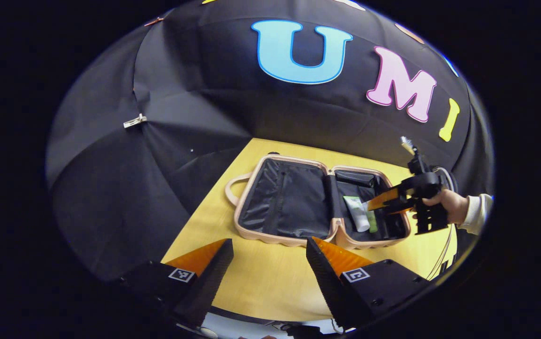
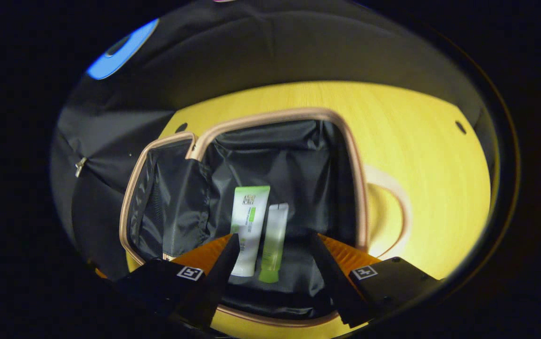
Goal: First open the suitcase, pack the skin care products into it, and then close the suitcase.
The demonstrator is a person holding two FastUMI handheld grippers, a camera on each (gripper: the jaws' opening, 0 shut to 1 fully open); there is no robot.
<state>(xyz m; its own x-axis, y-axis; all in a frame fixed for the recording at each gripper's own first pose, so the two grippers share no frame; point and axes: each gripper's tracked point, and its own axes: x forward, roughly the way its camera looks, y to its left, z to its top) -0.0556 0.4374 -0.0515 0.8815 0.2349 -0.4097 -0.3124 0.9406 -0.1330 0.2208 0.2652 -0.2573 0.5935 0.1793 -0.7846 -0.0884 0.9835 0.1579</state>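
Note:
A pink suitcase point(image 1: 285, 239) lies open flat on the yellow table point(image 1: 261, 278), its black lining showing. Two tubes lie side by side in its right half: a white one with green print point(image 1: 357, 214) point(image 2: 249, 226) and a pale green one point(image 1: 371, 221) point(image 2: 274, 242). My left gripper point(image 1: 269, 256) stands open above the table's near side, short of the suitcase, with nothing between its fingers. My right gripper point(image 2: 274, 249) point(image 1: 378, 203) hovers open over the right half, just above the two tubes, held by a hand point(image 1: 452, 205).
The suitcase handle point(image 1: 231, 188) sticks out on its left side. The black booth wall stands close behind the table. A small metal clip point(image 1: 135, 121) hangs on the wall cloth at left. Bare tabletop lies right of the suitcase point(image 2: 416, 155) in the right gripper view.

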